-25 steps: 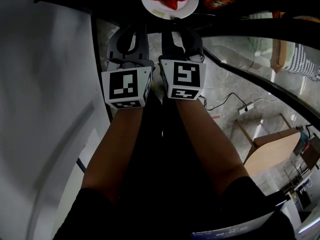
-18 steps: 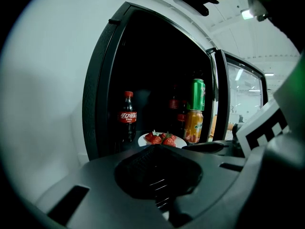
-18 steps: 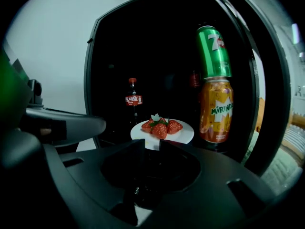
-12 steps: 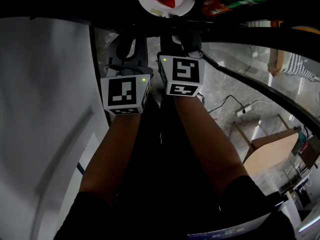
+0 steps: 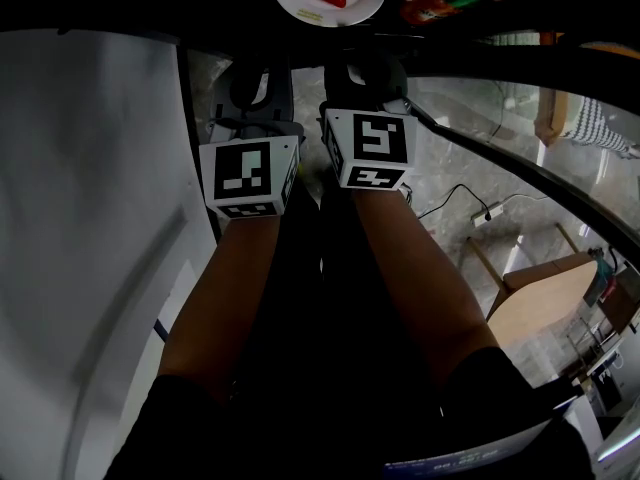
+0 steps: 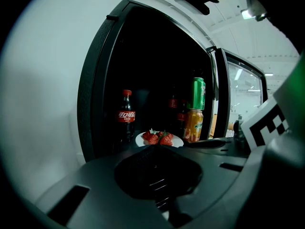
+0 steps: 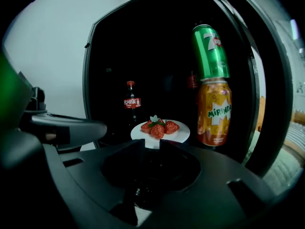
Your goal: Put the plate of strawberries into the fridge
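Two tongs side by side at the open fridge [image 7: 88,80]: left tongs [image 6: 152,148] clenched, empty; right tongs [image 7: 151,144] narrowly parted, the plate's near rim showing in the gap, contact not discernible. One white plate [image 7: 182,132], inside the fridge, bearing strawberries [image 7: 157,128]. One cola bottle [image 7: 130,104], upright, behind and left of the plate. One green can [image 7: 210,51] standing on an orange can [image 7: 214,111], just right of the plate.
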`<state>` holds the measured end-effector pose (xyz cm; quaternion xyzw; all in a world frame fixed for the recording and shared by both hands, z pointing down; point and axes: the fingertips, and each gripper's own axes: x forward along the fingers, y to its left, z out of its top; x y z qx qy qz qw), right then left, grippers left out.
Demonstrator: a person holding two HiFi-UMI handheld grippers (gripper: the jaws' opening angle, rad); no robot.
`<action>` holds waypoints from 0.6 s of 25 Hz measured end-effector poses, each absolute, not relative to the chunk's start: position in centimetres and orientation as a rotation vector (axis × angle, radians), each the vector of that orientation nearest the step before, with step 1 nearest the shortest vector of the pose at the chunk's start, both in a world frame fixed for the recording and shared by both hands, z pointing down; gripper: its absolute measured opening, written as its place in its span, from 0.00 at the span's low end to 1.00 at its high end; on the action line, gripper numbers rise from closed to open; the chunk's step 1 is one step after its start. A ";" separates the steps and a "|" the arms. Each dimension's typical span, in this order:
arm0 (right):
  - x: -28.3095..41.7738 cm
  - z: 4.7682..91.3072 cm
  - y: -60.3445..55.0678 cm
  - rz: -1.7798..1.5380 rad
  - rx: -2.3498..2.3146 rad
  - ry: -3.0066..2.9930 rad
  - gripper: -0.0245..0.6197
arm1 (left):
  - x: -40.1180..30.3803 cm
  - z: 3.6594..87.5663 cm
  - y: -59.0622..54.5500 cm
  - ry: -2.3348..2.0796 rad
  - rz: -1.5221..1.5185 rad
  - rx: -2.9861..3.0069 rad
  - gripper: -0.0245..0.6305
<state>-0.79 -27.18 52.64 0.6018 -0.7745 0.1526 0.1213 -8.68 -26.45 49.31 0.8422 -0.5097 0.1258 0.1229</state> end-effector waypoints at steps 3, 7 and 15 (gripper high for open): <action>-0.4 52.0 -27.1 0.414 1.767 -2.271 0.19 | -8.5 49.1 -26.5 -1.485 0.363 2.469 0.04; 0.2 51.0 -26.9 0.391 1.770 -2.274 0.19 | -8.2 48.5 -26.3 -1.485 0.363 2.481 0.04; 1.4 48.2 -26.5 0.331 1.802 -2.307 0.19 | -7.5 46.9 -26.2 -1.481 0.353 2.520 0.04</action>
